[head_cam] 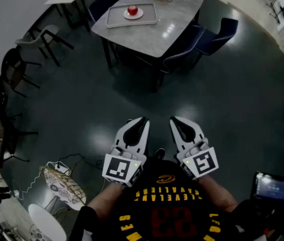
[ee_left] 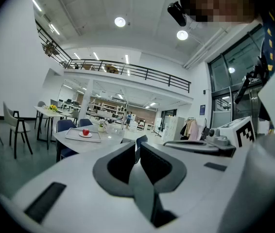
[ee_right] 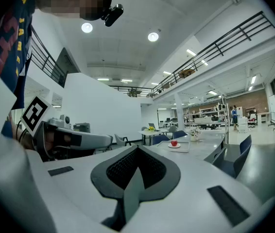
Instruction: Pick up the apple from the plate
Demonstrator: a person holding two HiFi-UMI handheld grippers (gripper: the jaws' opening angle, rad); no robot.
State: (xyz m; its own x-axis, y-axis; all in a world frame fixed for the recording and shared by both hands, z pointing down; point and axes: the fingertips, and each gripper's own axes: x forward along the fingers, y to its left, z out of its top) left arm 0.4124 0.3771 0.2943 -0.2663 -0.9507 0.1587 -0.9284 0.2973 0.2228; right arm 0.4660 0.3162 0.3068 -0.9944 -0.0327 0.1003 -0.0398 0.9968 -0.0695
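Left gripper (head_cam: 138, 121): I hold it out in front of me, about level. Its jaws are a narrow slit apart with nothing between them.
Right gripper (head_cam: 178, 120): It sits just beside the left one, jaws closed tip to tip and empty.
Floor (head_cam: 217, 89): A dark, glossy stretch lies between me and the furniture.
Desk (head_cam: 157, 31): A pale grey top stands well ahead, with blue chairs (head_cam: 217, 36) tucked around it.
Tray (head_cam: 113, 19): Light and shallow-rimmed, it lies on the desk's left part as the head view shows it.
Plate (head_cam: 140, 15): Small and white, it rests inside the tray.
Apple (head_cam: 132, 10): It sits on the plate, well apart from both grippers and far out of reach.
Handling: I judge it firm and moderately light. The skin looks smooth enough to slip, and it would bruise under a hard squeeze.
Where to hold: I would take it across the widest part, jaws opened well first, with a pad on each side.
Look: It is red and round, a bright spot on white. The stem and any marks are too small to make out.
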